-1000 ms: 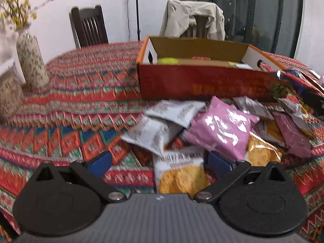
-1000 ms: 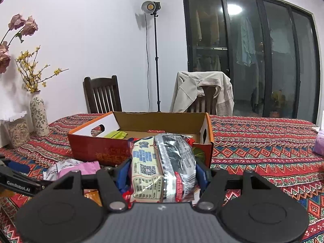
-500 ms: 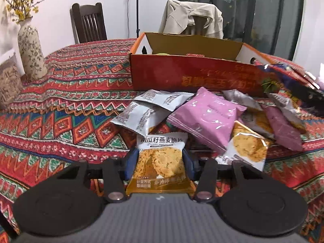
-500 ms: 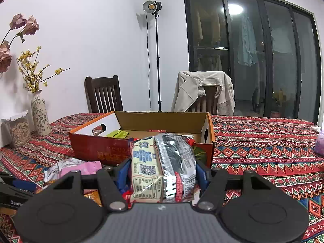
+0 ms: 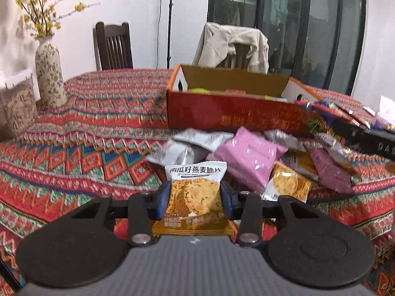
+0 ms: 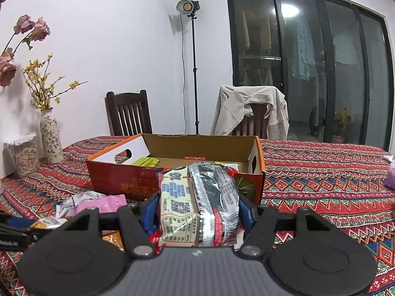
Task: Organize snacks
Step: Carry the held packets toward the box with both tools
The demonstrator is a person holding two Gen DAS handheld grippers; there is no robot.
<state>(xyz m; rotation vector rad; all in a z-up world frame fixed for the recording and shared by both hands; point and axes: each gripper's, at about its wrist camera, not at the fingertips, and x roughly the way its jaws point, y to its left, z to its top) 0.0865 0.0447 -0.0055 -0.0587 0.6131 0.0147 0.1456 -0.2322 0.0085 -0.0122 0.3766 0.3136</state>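
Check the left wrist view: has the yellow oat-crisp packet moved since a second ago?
Yes. The yellow oat-crisp packet has left the pile beside the red box and sits clamped in the left gripper, whose jaws just closed.

Plain white walls (image 6: 111, 37) all round. Big dark-framed glass doors (image 6: 308, 61) on the right, clothes hanging behind the glass, a ceiling light reflected in one pane. Tall studio lamp on a thin stand (image 6: 188, 7) in the corner, switched on. Two dark wooden chairs (image 6: 128, 113) at the far side of the table, one draped with a beige jacket (image 6: 249, 108). Table covered by a red zigzag-patterned cloth (image 6: 321, 172). Over on the left by the wall: patterned vase (image 6: 50, 138) with yellow twigs, dusty pink flowers (image 6: 29, 28) above, clear lidded jar (image 6: 23, 155) just beside the vase.
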